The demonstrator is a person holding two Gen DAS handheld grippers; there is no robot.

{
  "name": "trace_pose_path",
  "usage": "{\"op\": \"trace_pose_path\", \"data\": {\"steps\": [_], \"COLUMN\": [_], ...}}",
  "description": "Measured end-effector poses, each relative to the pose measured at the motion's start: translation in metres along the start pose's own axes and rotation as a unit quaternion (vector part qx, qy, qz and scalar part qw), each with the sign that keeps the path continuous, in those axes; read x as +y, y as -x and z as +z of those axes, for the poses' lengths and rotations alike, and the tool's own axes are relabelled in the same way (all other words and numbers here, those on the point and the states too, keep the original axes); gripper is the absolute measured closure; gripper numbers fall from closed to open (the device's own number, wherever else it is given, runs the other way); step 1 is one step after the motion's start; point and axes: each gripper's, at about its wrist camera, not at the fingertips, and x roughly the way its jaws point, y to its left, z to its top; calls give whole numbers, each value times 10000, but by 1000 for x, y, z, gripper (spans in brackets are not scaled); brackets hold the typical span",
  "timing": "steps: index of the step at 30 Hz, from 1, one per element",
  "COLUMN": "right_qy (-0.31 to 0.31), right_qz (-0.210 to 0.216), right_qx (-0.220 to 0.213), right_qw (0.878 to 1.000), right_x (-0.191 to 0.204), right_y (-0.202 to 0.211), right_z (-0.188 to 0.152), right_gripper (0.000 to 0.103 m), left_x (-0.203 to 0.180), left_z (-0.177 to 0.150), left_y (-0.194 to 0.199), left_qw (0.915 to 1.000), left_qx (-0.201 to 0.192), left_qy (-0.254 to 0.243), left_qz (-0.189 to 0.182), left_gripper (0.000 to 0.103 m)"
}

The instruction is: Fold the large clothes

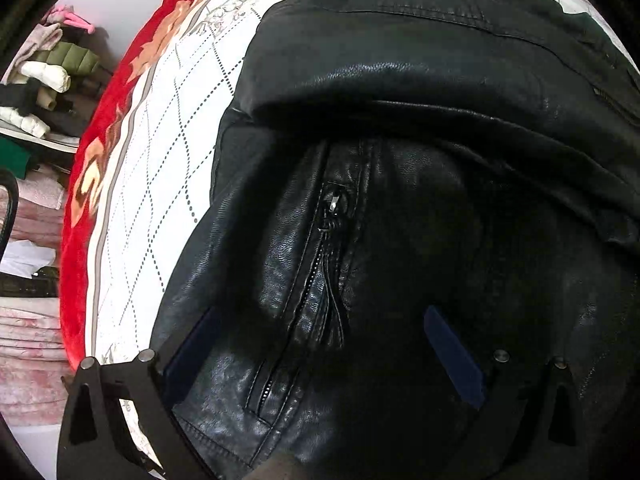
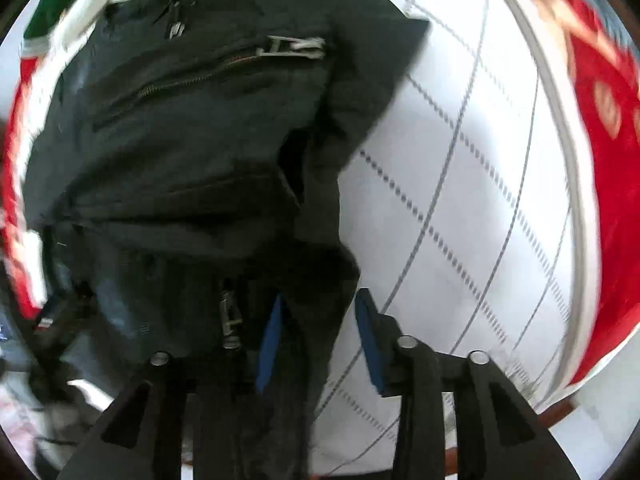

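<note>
A black leather jacket (image 1: 400,80) lies spread on the white quilted bed cover (image 1: 160,160). A fold of it lies across the middle, with a zipped pocket (image 1: 320,248) below. My left gripper (image 1: 320,344) is open, its blue-padded fingers wide apart just over the jacket's lower part. In the right wrist view the jacket (image 2: 180,140) fills the left half, with its zippers (image 2: 224,60) showing. My right gripper (image 2: 320,340) is partly open, with the jacket's right edge between its blue pads (image 2: 370,344). The image is blurred.
The bed cover (image 2: 480,160) has a red flowered border (image 1: 100,152), also in the right wrist view (image 2: 608,200). Piles of folded clothes and towels (image 1: 36,92) stand beyond the bed's left side.
</note>
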Motion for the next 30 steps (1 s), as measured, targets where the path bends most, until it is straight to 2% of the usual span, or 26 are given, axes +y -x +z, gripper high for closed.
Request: {"op": "trace_pose_path", "data": {"steps": [6, 8, 11, 17, 23, 25, 26, 28, 30], "right_qy": [-137, -104, -376, -115, 53, 69, 49, -4, -42], "right_qz": [-184, -292, -125, -481, -180, 42, 285, 723, 1120], "right_qx": [-65, -90, 27, 138, 220, 238, 246, 338, 450], "right_qw": [9997, 9995, 9992, 9987, 9996, 9997, 9993, 9968, 9927], "right_x": [1, 4, -7, 2, 0, -14, -22, -45, -70], "right_y": [-7, -7, -13, -17, -15, -16, -12, -5, 4], "right_z": [8, 1, -3, 8, 22, 22, 22, 20, 20], "right_gripper": [63, 68, 68, 67, 62, 60, 60, 59, 52], "left_x": [6, 7, 9, 11, 7, 5, 2, -7, -21], "left_z": [0, -1, -5, -10, -5, -6, -7, -13, -21], "left_y": [-5, -7, -8, -7, 0, 12, 19, 44, 67], "left_qw": [9997, 9995, 9991, 9987, 9991, 9991, 9991, 9985, 9967], "left_qx": [13, -10, -83, -84, -31, -59, -103, -295, -452], "left_qy": [53, 103, 185, 312, 354, 373, 403, 402, 320], "left_qz": [-245, -312, -385, -397, -225, -182, -126, 218, 598], "left_gripper": [0, 0, 0, 0, 0, 0, 0, 0, 0]}}
